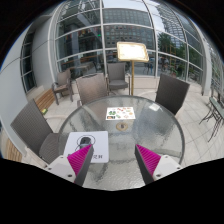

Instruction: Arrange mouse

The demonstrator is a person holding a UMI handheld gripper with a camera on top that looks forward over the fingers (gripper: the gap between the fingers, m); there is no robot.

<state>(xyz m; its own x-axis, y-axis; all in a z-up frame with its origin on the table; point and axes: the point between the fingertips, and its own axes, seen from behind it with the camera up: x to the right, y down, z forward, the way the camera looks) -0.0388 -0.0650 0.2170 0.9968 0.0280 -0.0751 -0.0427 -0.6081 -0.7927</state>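
Note:
My gripper [113, 160] is open and empty above the near part of a round glass table [150, 125]. Its fingers [78, 158] with magenta pads stand wide apart, with nothing between them. A white rectangular mat [88, 143] with a round dark mark lies on the table just ahead of the left finger. A small dark object [122, 127], possibly the mouse, sits on the glass beyond the fingers near the table's middle. It is too small to tell for sure.
A flat printed card [120, 113] lies at the far side of the table. Grey chairs [92, 88] stand around the table, one more at the right [172, 93]. A sign stand [130, 52] and a glass building front lie beyond.

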